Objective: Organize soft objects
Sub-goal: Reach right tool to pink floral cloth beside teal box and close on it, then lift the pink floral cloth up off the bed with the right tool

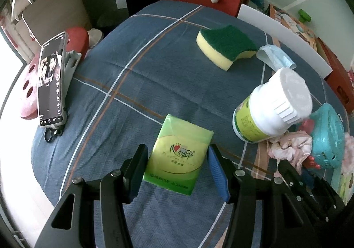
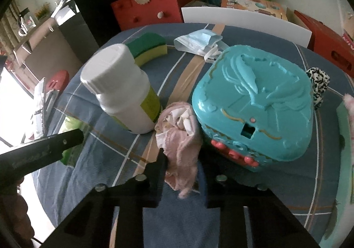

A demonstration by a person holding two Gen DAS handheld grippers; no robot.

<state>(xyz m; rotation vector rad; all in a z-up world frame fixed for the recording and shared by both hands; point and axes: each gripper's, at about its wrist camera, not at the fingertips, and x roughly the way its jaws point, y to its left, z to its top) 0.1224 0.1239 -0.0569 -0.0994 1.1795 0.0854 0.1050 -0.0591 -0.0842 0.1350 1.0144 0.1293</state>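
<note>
- On the blue plaid bedspread (image 1: pixel 154 70), I am working with both tools at once, and the sorting is looking early in progress: no soft item is yet gathered in any one spot that I can see.
- My left gripper (image 1: pixel 177 166) is bracketing the green tissue pack (image 1: pixel 179 155); the left pad is lying against the pack's side, while the blue right pad is sitting at its corner, and I am judging this a grasp on the pack, which is resting on the bedspread.
- My right gripper (image 2: pixel 183 170) is pinching the crumpled pink cloth (image 2: pixel 179 135), its jaws drawn in close around the fabric's lower end; the cloth is lying between the white bottle (image 2: pixel 124 88) and the teal plastic case (image 2: pixel 254 104), touching both.
- Still waiting across the bedspread are the green-and-yellow sponge (image 1: pixel 225 46) and the blue face mask (image 2: pixel 197 42), each lying loose and well apart from either tool.
- I am treating the bottle, the case and the propped phone (image 1: pixel 52 79) as hard items outside the sorting.
- I am judging two soft items gripped, none placed, two untouched.
</note>
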